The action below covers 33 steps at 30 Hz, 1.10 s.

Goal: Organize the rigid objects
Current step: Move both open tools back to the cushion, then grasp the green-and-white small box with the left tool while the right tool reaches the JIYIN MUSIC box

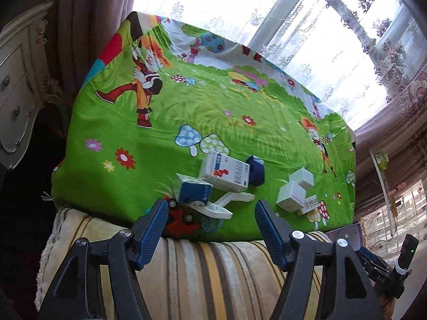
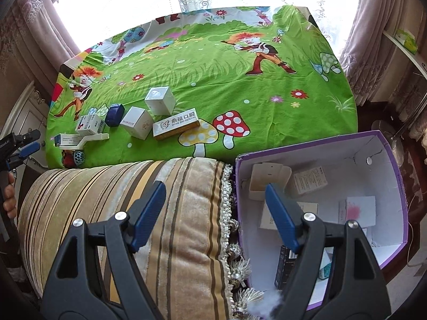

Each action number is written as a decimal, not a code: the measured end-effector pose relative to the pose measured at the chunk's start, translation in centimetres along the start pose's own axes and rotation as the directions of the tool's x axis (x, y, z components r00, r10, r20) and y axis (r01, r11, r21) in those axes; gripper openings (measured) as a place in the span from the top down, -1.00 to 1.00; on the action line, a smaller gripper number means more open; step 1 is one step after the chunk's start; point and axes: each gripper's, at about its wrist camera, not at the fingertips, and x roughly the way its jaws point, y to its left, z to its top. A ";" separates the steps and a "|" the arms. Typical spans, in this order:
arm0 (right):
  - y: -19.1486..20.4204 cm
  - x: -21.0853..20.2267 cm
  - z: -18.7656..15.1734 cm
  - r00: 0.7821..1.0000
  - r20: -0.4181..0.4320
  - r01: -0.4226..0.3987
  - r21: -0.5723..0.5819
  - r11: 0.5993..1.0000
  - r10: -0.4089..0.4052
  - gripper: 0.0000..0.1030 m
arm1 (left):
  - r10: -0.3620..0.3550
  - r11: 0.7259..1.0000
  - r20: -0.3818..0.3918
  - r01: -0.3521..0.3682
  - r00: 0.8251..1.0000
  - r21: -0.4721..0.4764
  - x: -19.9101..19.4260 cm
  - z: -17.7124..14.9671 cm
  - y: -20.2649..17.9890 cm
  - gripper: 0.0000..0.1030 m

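Note:
Small boxes lie on a green cartoon cloth [image 1: 186,112] over a table: a white medicine box [image 1: 226,172], a blue-and-white box [image 1: 193,193], a dark blue box [image 1: 256,170], two white cubes [image 1: 292,196], a gold-edged dental box [image 2: 176,128] and a white plastic piece [image 1: 226,205]. My left gripper [image 1: 210,226] is open and empty, just short of the blue-and-white box. My right gripper [image 2: 216,213] is open and empty above the rim of a purple box [image 2: 400,213] that holds several small packages.
A striped cushion [image 2: 160,213] lies between me and the table. A white dresser [image 1: 16,93] stands to the left. Curtains and a bright window [image 1: 240,5] are behind the table. The left gripper also shows in the right wrist view [image 2: 26,144].

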 end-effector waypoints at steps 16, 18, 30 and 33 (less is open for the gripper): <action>5.3 2.0 2.4 0.999 -0.023 -0.030 -0.141 0.990 0.027 -0.54 | 0.145 0.987 -0.122 -0.134 0.982 0.089 6.0 1.2 0.0 -0.05; 6.0 2.3 2.6 0.999 -0.027 -0.032 -0.162 0.986 0.028 -0.54 | 0.159 0.984 -0.132 -0.146 0.978 0.097 6.4 1.3 0.1 0.10; 8.4 3.4 3.7 0.998 -0.041 -0.061 -0.203 0.977 0.054 -0.54 | 0.143 0.989 -0.095 -0.138 0.985 0.050 6.0 1.5 1.2 0.32; 8.8 4.1 4.1 0.997 -0.054 -0.065 -0.213 0.975 0.055 -0.54 | 0.128 0.992 -0.062 -0.127 0.990 0.021 5.3 1.6 1.6 0.32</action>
